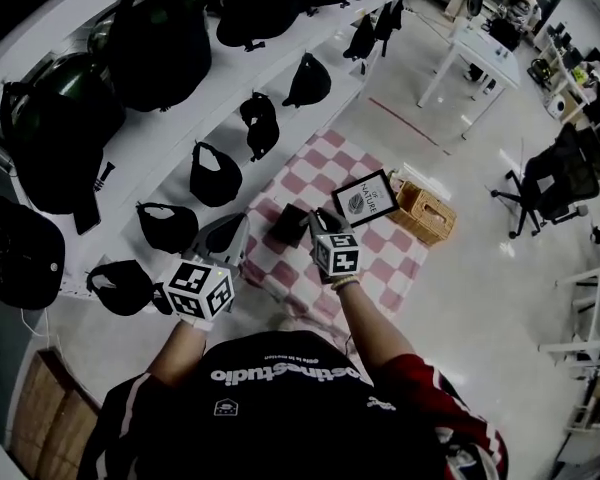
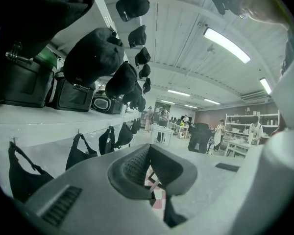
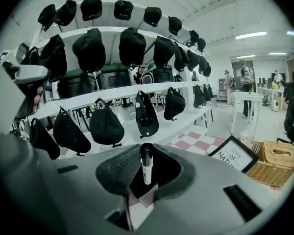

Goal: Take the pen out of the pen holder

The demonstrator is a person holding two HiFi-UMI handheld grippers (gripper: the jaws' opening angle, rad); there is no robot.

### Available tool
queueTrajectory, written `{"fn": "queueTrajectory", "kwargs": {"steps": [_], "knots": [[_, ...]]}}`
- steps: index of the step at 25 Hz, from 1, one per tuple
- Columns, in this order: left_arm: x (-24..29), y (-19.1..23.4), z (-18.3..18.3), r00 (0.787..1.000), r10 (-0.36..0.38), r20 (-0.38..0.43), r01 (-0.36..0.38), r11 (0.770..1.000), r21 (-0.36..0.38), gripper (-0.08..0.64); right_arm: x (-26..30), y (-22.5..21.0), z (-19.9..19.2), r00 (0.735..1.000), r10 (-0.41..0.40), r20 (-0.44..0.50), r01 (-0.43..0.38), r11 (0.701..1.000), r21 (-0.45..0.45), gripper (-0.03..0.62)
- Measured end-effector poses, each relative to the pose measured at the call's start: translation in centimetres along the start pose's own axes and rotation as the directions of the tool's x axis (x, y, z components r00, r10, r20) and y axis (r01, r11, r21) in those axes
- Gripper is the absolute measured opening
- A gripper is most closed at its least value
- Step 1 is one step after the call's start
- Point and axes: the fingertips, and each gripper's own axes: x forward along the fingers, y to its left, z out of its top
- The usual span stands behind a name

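Note:
My right gripper is shut on a pen with a white barrel and a black cap, which stands upright between the pads. The pen hangs just above the open top of the black square pen holder, its lower end at about rim level. In the head view the pen holder sits on the pink-and-white checkered cloth, right beside the right jaws. My left gripper hovers to the left of the holder, over the cloth's edge, shut with nothing between its pads.
A framed sign and a wicker basket stand on the cloth to the right of the holder. White shelves hung with black caps run along the left. A white table and an office chair stand farther off.

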Motion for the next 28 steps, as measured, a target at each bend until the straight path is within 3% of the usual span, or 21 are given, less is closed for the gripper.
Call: {"fn": "queueTrajectory", "kwargs": {"steps": [15,28], "knots": [[-0.2,-0.8,0.7,0.99,-0.142,-0.008,0.142,0.99,-0.006,0.005,-8.6,1.2,4.3,0.985,-0.136,0.11,0.137,0.991,-0.001,0.077],[-0.4,-3.8,1.1,0.952,-0.307,-0.021,0.307,0.952,0.008,0.005,-17.3,1.5,4.3,0.932,-0.314,0.179,0.307,0.949,0.064,0.077]]}}
